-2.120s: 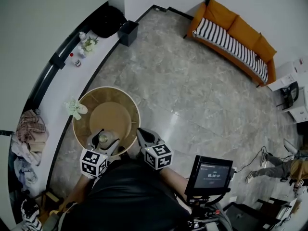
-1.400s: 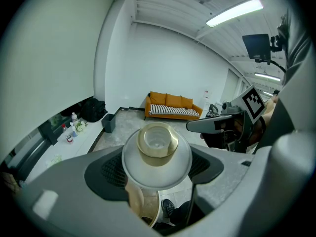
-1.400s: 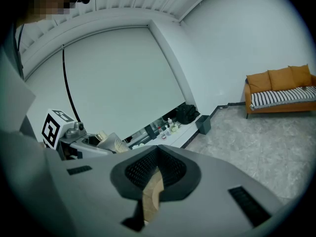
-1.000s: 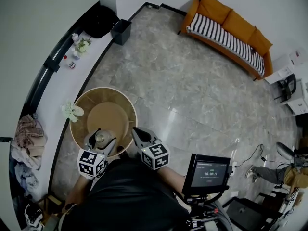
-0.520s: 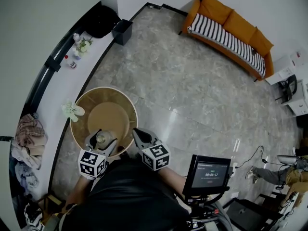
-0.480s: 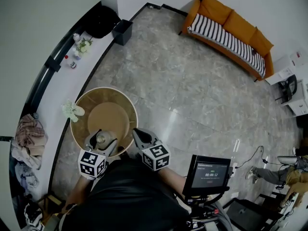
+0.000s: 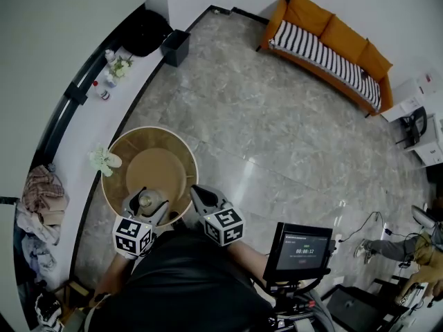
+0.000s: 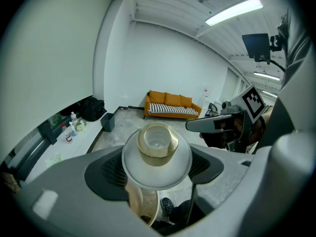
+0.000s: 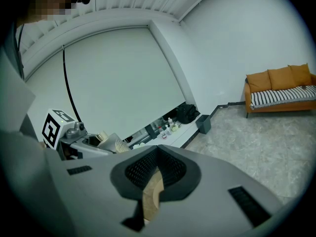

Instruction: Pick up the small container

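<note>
Grey stone floor fills most of the head view, with a white ledge (image 7: 69, 151) curving along the wall at the far left and carrying bottles and a small bunch of flowers. Just right of it stands a round wooden table (image 7: 159, 168).

Over the table's near edge, the left gripper (image 7: 148, 203) has its jaws closed on the small container (image 8: 157, 143), a clear rounded pot with a gold cap. The padded jaws press on its two sides. Below it the left gripper view shows the table's rim, floor and a shoe, so it looks lifted, though I cannot be sure its base is clear of the wood.

Right of it, near but apart, the right gripper (image 7: 196, 191) holds nothing. Its jaws are almost together, with only a narrow slit between them.

The main risk is slip. The pot's wall looks smooth and curved, so a slack squeeze or a quick tilt could let it rotate or drop onto the table edge and then the floor. A low carry could also clip the rim, and the idle right gripper sits close enough to knock it.
</note>
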